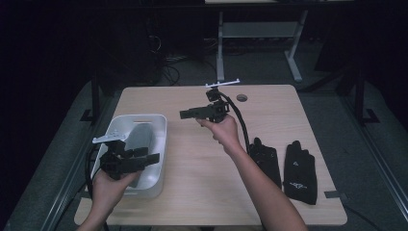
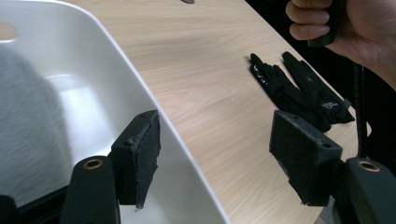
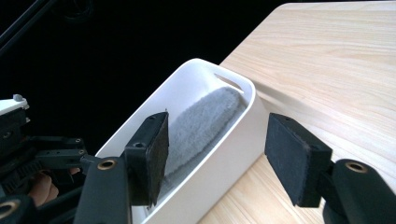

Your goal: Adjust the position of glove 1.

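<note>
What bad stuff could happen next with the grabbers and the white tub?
1. The left gripper hangs open right over the rim of the white tub; a low sideways move could bump the tub and slide it.
2. The two black gloves lie by the table's right edge, close to the right forearm; a sweep back might push them off.
3. The right gripper trails a cable that could drag across the gloves.

Two gloves (image 1: 284,166) — one bin (image 1: 161,144) — one cloth (image 1: 139,139)

Smooth white plastic bin (image 3: 224,140) holds fuzzy grey cloth (image 3: 201,126); matt wood-grain table (image 1: 202,159) bears black fabric gloves (image 1: 284,166).
</note>
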